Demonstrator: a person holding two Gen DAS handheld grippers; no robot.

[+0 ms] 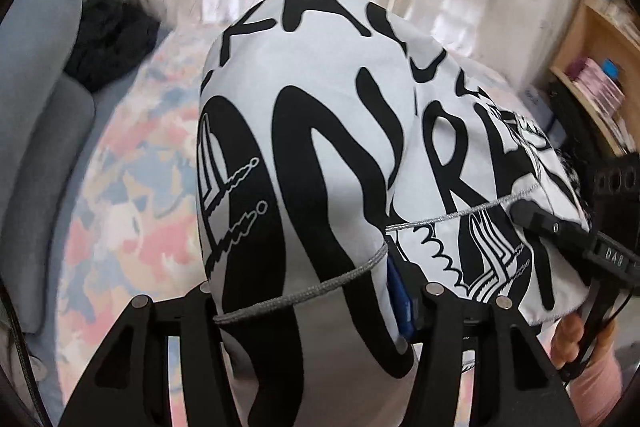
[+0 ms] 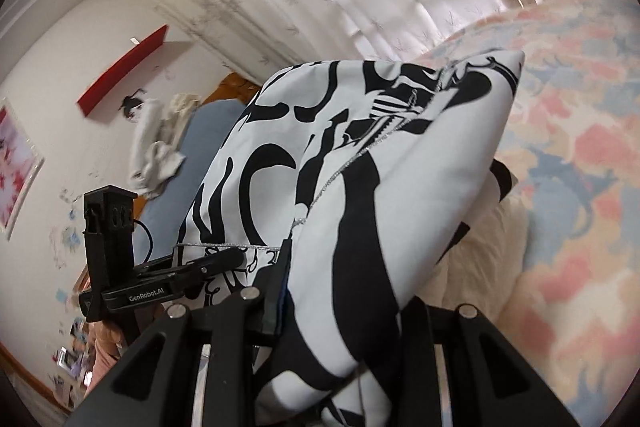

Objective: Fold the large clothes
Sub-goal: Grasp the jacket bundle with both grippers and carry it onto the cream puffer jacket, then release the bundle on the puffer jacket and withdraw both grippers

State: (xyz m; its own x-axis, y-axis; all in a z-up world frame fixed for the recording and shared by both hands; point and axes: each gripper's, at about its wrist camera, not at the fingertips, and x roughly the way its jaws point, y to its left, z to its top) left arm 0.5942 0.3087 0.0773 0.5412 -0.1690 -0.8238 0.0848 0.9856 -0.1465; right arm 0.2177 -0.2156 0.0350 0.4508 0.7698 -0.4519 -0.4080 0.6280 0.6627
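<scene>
A large white garment with bold black lettering (image 1: 320, 131) hangs bunched in the air over a bed with a pink and blue patterned cover (image 1: 132, 187). In the left wrist view my left gripper (image 1: 316, 291) is shut on a thick fold of it, with the grey stitched hem running across between the fingers. My right gripper (image 1: 532, 215) pinches the hem further right. The right wrist view has the garment (image 2: 360, 155) filling the right gripper (image 2: 344, 303), which is shut on the cloth. There my left gripper (image 2: 228, 259) grips the hem at the left.
Grey-blue pillows (image 1: 44, 87) and a black piece of clothing (image 1: 112, 39) lie at the bed's far left. A wooden shelf (image 1: 600, 67) stands at the right. Pale clothes (image 2: 156, 147) are heaped near a red wall shelf (image 2: 124, 67). Curtains hang behind. A hand (image 1: 568, 339) holds the right gripper.
</scene>
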